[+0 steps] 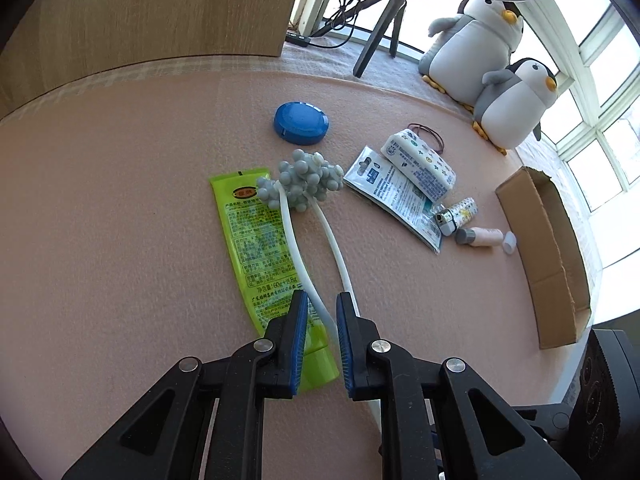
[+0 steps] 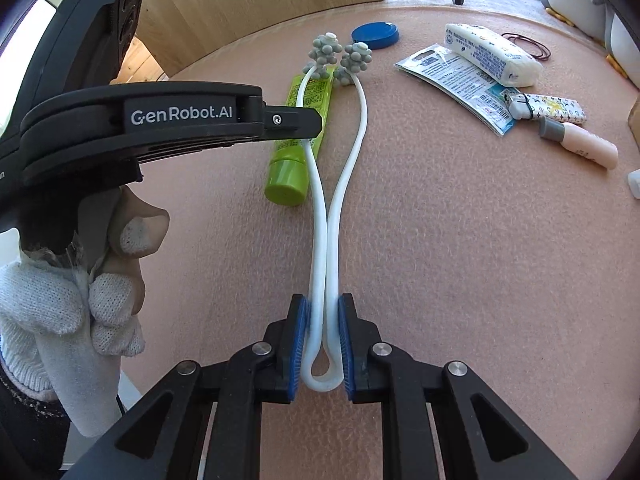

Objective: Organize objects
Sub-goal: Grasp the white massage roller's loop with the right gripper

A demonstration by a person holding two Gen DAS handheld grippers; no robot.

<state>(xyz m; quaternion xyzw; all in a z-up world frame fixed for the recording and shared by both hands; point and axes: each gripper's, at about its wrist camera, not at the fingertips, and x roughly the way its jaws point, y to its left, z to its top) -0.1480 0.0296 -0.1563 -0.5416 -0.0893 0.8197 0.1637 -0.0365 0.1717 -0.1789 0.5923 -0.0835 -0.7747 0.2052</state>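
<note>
Pink mat (image 2: 460, 240) holds scattered items ahead; cardboard box (image 1: 548, 256) looks empty. Right gripper (image 2: 323, 344) clamps the white massager (image 2: 324, 248); left gripper (image 1: 322, 336) hangs apart.

"GenRobot.AI" on left gripper (image 2: 316, 120) (white lettering)

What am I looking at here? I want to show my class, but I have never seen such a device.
A person holds two hand grippers, each with a camera looking along its fingers. One picture comes from the left gripper, which is open over the pink mat. The other comes from the right gripper, shut on the looped end of a white massage roller with grey knobbed heads. Beside the roller lies a green tube. Further off lie a blue round lid, a tissue pack and a cardboard box.
</note>
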